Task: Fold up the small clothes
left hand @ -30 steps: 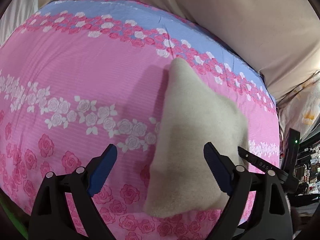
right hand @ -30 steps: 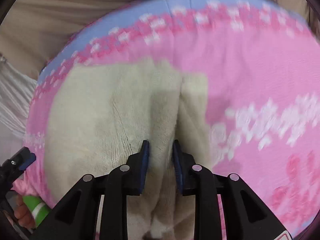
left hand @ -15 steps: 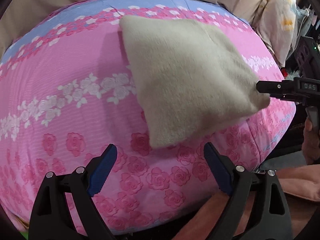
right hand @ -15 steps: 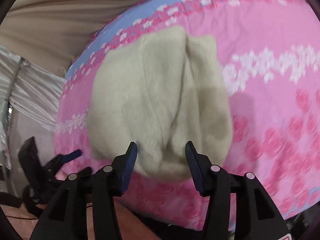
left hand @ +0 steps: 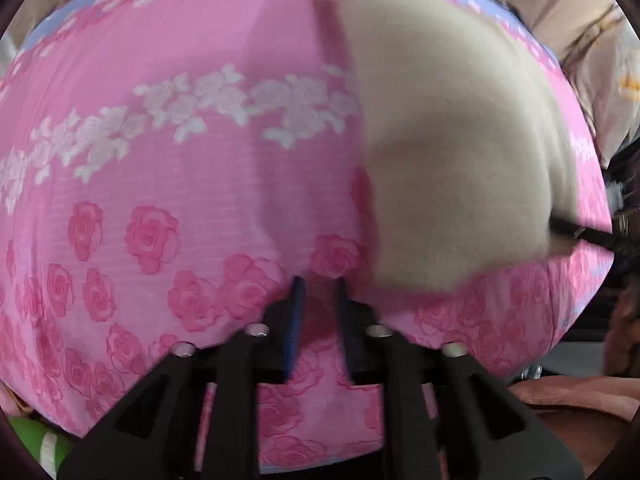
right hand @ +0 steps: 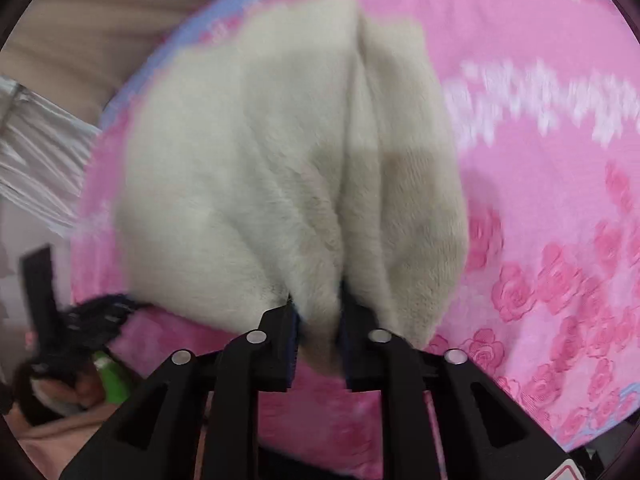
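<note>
- The cream fleece garment (right hand: 280, 168) lies on the pink rose-print bedspread (right hand: 540, 208), near the bed's front edge, already doubled over with a crease running down it.
- The right gripper (right hand: 318, 312) pinches the garment's near edge between its fingers.
- The left gripper (left hand: 318, 292) has its fingers nearly together with nothing between them, beside the garment (left hand: 448, 140), over the bedspread (left hand: 160, 160).
- Judging by this, a further fold or a repositioning is under way; next the held edge needs carrying across evenly, without bunching.

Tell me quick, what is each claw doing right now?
Left gripper: closed, gripping nothing.
Right gripper: closed on the cream garment.
</note>
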The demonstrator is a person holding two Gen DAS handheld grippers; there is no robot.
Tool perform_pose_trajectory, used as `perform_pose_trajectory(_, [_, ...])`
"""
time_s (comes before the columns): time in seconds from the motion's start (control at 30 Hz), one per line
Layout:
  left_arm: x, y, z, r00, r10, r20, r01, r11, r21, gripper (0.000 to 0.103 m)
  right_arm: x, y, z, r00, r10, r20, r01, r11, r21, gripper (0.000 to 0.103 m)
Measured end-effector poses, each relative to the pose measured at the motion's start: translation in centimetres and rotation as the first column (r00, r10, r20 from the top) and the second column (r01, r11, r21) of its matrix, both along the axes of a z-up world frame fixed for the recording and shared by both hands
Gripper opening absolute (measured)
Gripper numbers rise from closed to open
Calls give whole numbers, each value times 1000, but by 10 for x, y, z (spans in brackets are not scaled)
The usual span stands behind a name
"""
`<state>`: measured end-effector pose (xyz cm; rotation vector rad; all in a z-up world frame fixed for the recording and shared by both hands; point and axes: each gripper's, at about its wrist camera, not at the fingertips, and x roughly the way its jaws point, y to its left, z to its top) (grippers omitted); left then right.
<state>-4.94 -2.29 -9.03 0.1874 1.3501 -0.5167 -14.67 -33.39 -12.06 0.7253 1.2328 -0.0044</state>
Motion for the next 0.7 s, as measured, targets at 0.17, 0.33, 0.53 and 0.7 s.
perform_pose_trajectory(0.17, [1,22,59,994,26,104,-14,993,-116,20,6,-5,67,993,-2,117,16,993,-118,27])
perform_pose_trajectory(0.33, [16,-11,95,975,21,223,16,987,-159,39,53,1,119,962,84,258,-37,983,-182,22])
perform_pose_trajectory(0.53, [14,-68,86,971,-23,239,60,987,-147,43,101,9,103,982,83,171,-38,966,-255,22])
perform_pose_trajectory(0.7, [13,-53,85,969,19,246,24,985,-171,59,71,-23,63,996,-42,83,54,988,-147,68])
